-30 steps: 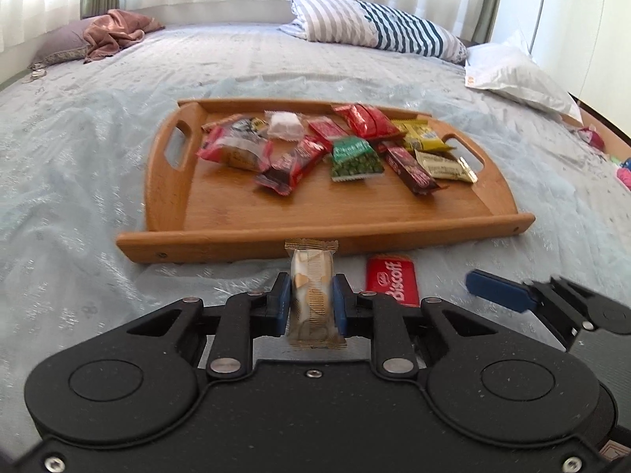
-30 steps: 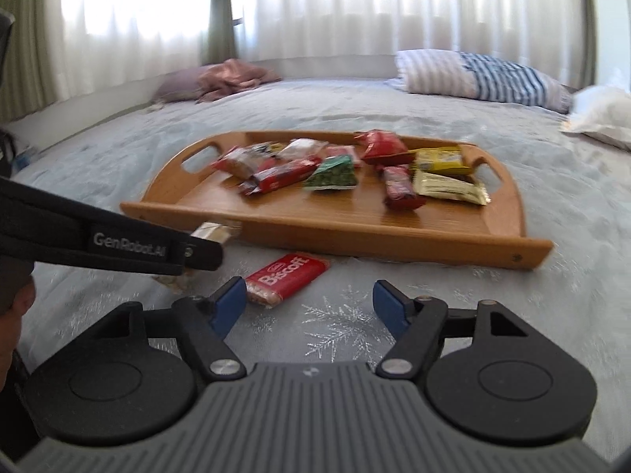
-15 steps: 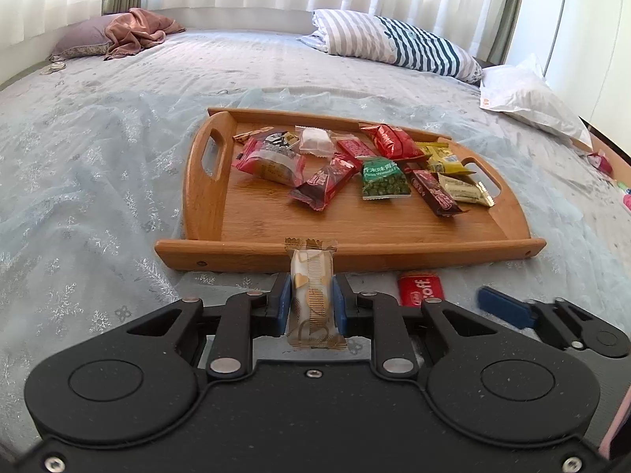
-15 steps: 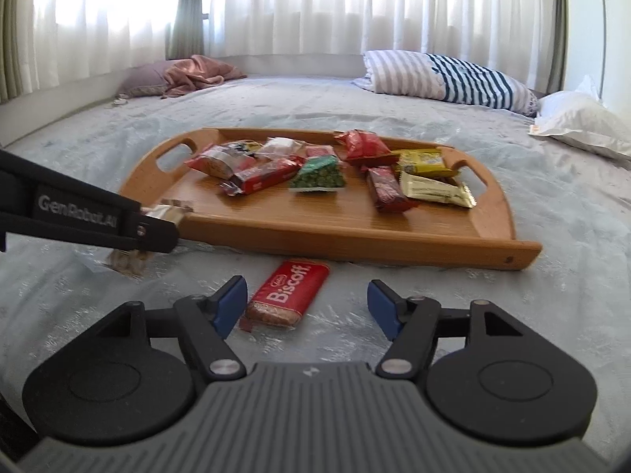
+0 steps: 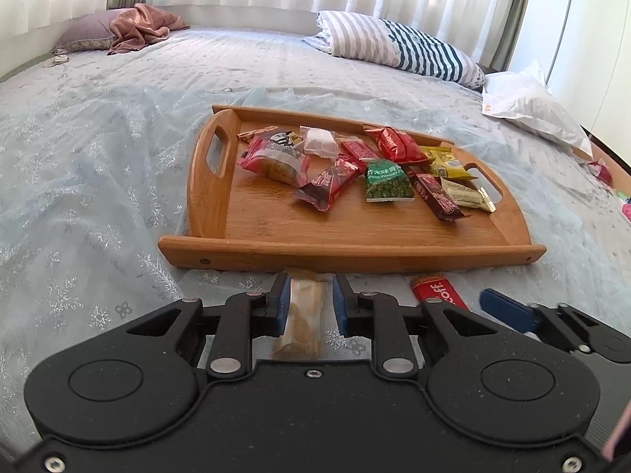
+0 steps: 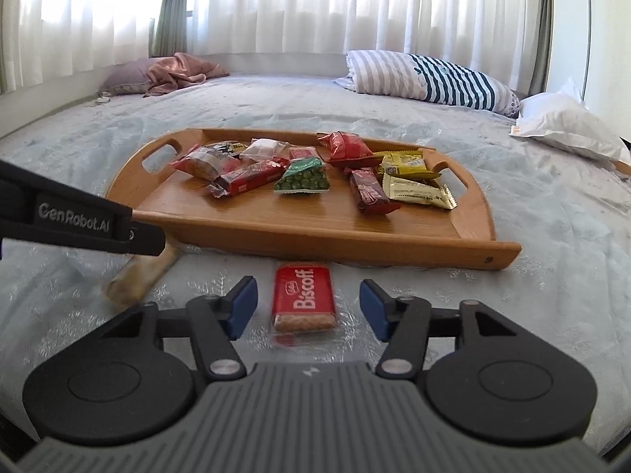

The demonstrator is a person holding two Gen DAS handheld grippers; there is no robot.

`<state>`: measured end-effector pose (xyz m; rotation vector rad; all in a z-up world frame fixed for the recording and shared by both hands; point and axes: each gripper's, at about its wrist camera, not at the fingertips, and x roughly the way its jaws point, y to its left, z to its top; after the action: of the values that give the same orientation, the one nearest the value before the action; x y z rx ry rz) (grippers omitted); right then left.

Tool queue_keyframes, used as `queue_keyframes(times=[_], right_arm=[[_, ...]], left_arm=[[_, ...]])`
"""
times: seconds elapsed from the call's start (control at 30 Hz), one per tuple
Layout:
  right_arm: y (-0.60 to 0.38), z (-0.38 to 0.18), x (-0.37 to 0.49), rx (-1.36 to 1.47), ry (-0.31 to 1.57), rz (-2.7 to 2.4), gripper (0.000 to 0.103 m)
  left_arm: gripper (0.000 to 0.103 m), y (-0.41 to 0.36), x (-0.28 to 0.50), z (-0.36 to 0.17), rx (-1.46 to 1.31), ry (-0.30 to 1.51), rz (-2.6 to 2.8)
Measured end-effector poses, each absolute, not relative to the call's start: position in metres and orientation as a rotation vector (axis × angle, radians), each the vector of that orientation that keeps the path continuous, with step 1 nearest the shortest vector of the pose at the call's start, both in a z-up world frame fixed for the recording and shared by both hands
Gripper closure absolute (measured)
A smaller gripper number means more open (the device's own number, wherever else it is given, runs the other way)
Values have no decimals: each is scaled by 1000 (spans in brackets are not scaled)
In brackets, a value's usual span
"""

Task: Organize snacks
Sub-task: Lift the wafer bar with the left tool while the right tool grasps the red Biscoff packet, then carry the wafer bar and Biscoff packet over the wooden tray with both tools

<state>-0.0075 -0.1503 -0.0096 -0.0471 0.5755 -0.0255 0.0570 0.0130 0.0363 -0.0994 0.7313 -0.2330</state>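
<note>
Left tongs (image 5: 307,304) pinch a beige bar (image 5: 303,311); right tongs (image 6: 307,307), closing but spread, straddle the biscuit (image 6: 304,300) (slippery wrapper) and may skid it across the bedspread (image 6: 552,236).

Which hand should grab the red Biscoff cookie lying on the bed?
Right. The right hand-held gripper already has the red Biscoff cookie between its fingers, which have just been closing but aren't pressing yet. The left hand-held gripper is busy holding a beige snack.
</note>
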Motion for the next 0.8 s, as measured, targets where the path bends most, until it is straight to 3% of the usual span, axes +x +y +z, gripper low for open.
queue_keyframes(times=[0.07, 0.27, 0.37, 0.47, 0.53, 0.8], right_arm=[[-150, -12, -3, -34, 590, -27, 55], [-144, -18, -1, -81, 578, -19, 57], [-143, -17, -1, -83, 569, -7, 63], [-143, -16, -8, -95, 562, 7, 64], [-143, -16, -14, -96, 560, 13, 64], [-153, 0, -28, -70, 511, 11, 64]], left_arm=[[81, 12, 57, 36, -96, 733, -235], [74, 6, 47, 31, -32, 719, -226], [74, 3, 46, 25, -25, 737, -230], [74, 3, 48, 19, -25, 748, -224], [82, 2, 49, 16, -18, 747, -218], [82, 0, 40, 32, -17, 717, -254]])
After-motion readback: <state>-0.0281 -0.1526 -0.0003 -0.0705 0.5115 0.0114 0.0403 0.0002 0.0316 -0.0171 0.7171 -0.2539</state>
